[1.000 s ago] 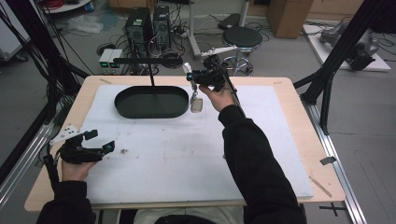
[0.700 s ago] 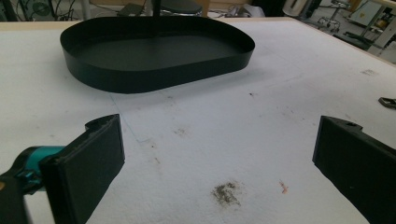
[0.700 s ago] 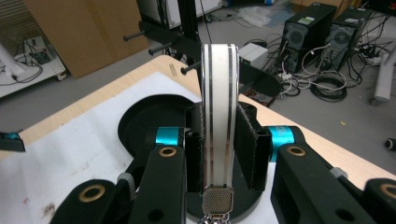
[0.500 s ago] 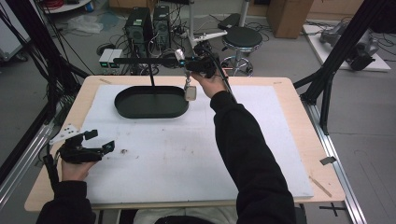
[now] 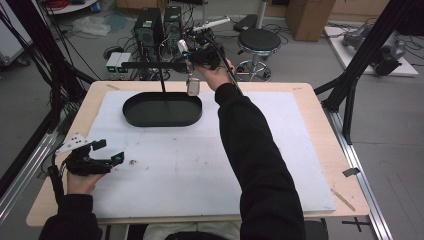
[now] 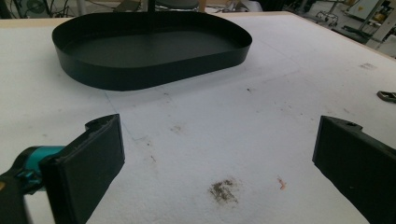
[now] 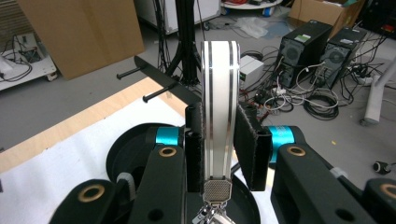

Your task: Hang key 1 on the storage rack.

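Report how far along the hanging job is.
Done: the right gripper is shut on the white strap, lifted off the table. In hand: carrying it near the black rack, whose pegs show bare. Left: probably hanging the strap on a peg. The left gripper is open, resting on the white mat.

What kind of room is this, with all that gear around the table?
Probably a lab or workshop for recording handling tasks: computer towers with tangled cables sit on the floor, black frame struts surround the padded table, and cardboard boxes stand behind.
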The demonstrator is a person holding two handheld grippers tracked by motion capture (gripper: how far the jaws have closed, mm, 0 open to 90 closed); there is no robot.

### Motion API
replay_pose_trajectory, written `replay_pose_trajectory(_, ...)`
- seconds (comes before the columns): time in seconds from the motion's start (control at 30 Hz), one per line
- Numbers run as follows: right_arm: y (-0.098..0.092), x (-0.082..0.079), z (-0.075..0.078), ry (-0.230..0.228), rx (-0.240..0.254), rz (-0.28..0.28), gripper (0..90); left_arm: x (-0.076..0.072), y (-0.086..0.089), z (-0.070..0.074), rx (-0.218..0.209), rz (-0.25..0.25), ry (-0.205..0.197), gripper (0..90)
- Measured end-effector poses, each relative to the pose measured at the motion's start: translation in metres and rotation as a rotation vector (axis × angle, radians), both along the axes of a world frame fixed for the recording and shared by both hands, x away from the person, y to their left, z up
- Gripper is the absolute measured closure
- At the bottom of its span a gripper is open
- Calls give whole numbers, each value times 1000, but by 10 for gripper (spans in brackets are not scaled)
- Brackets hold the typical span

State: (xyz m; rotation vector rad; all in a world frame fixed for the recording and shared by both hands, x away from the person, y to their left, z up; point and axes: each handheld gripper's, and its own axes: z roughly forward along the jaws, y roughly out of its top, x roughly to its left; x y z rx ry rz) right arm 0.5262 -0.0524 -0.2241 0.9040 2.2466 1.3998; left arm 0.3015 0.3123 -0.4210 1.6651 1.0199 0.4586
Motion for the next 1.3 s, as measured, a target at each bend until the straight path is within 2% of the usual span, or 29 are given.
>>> replay_pose_trajectory(0.1, 3, 4, 1, -14, 3, -17, 748, 0, 1, 0, 2, -1, 0, 26)
replay_pose_trajectory(0.33, 7, 14, 5, -8, 4, -50, 748, -1, 1, 0, 2, 1, 2, 26)
replay_pose_trajectory(0.43, 10, 19, 8, -7, 35, -47, 749, -1, 2, 0, -1, 3, 1, 26)
replay_pose_trajectory(0.5, 17, 24, 12, -3, 24, -51, 748, 0, 2, 0, -1, 4, 1, 26)
replay_pose_trajectory(0.67, 25, 27, 10, -8, -11, -65, 748, 0, 3, 0, -1, 5, 2, 26)
replay_pose_trajectory(0.7, 30, 30, 6, -2, -36, -84, 748, 0, 3, 0, -1, 6, 1, 26)
replay_pose_trajectory(0.77, 32, 31, 2, 11, -52, -100, 748, -1, 4, 0, -1, 11, 1, 26)
replay_pose_trajectory(0.87, 34, 32, -4, 5, -78, -136, 748, -1, 4, 0, 0, 10, 2, 26)
replay_pose_trajectory(0.97, 33, 34, -6, 3, -58, -158, 748, -1, 4, 0, 3, 6, 4, 26)
replay_pose_trajectory(1.27, 28, 41, -10, -24, -29, -170, 748, 0, 4, -1, 5, 8, 5, 26)
replay_pose_trajectory(1.3, 26, 42, -12, -27, -13, -164, 745, 0, 4, -1, 6, 8, 5, 26)
